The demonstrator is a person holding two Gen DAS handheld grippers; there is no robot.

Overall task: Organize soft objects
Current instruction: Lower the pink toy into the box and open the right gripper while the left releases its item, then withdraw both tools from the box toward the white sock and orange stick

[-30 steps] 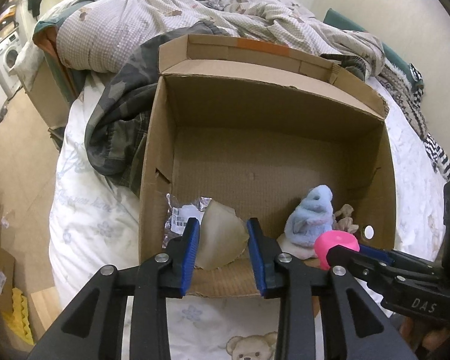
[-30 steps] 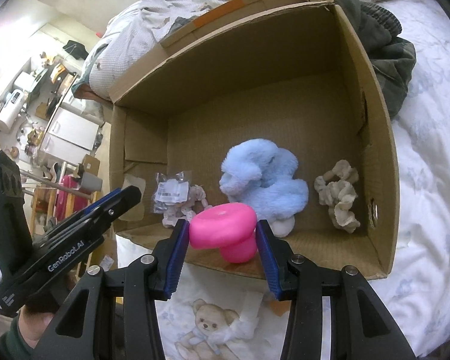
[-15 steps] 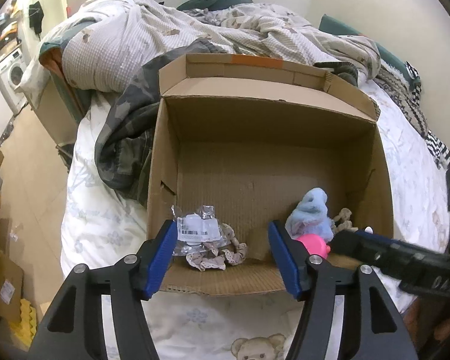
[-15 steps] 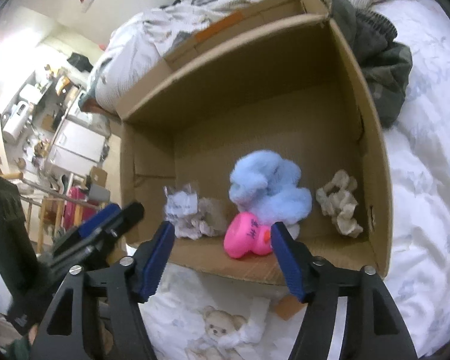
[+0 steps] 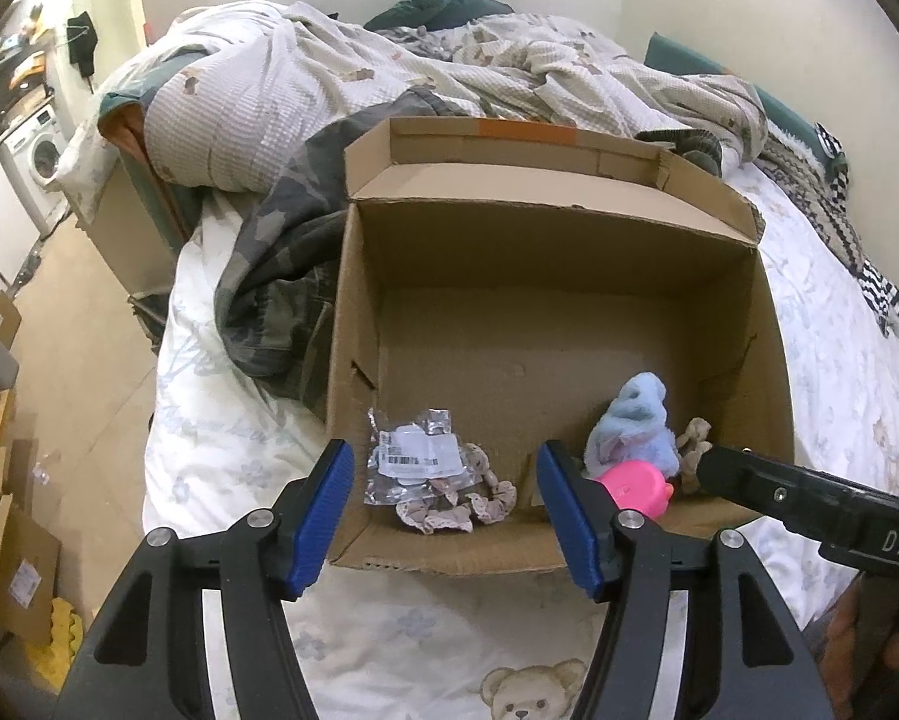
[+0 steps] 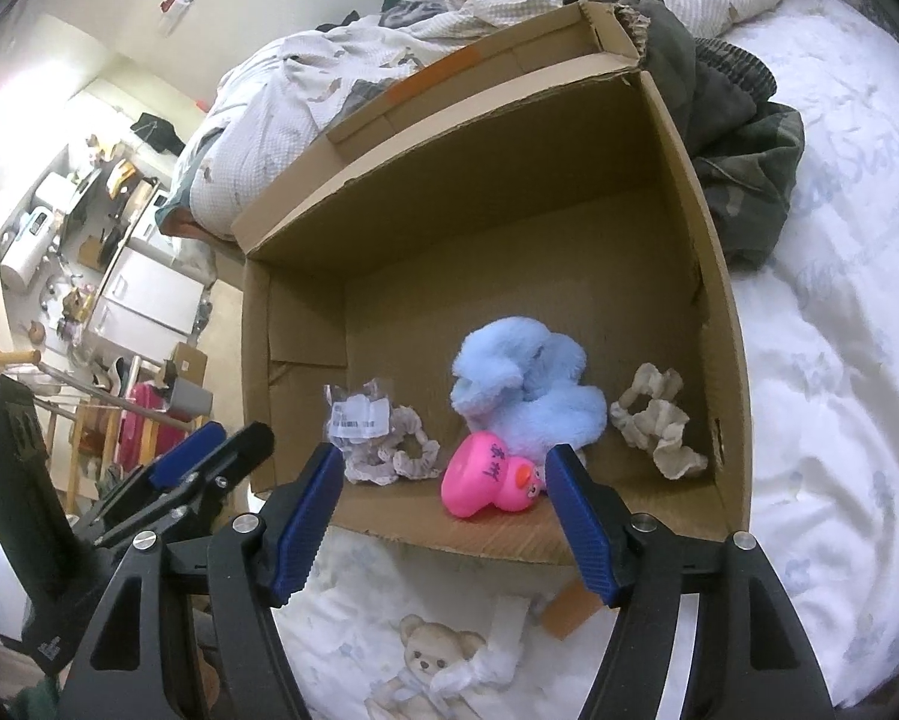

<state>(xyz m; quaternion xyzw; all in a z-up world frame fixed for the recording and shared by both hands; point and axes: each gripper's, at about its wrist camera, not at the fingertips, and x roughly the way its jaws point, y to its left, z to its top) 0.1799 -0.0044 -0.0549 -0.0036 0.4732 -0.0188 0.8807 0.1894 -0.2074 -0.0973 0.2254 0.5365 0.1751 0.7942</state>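
Bedroom, unmade: white printed sheet (image 5: 221,456) as work surface, rumpled quilt (image 5: 305,96) behind, washing machine (image 5: 38,153) off left.

Left wrist view: left gripper (image 5: 440,510) now stands with jaws wide apart and empty; a second ago they were pinched on something tan at the front lip of the cardboard box (image 5: 557,228). Bagged scrunchies (image 5: 434,480) lie at the box's front left, released. Blue plush (image 5: 632,426) and pink duck toy (image 5: 632,489) sit front right. Right tool's arm crosses the lower right.

Right wrist view: right gripper (image 6: 443,519) likewise open, nothing between the jaws; it was holding the pink duck toy (image 6: 488,477) a second back, which has since dropped on its side against the blue plush (image 6: 527,390). Beige scrunchie (image 6: 653,420) rests by the right wall. Teddy-print sheet (image 6: 839,420) below, cluttered shelves (image 6: 83,210) far left.

Judgement: both drops done; four soft items boxed.
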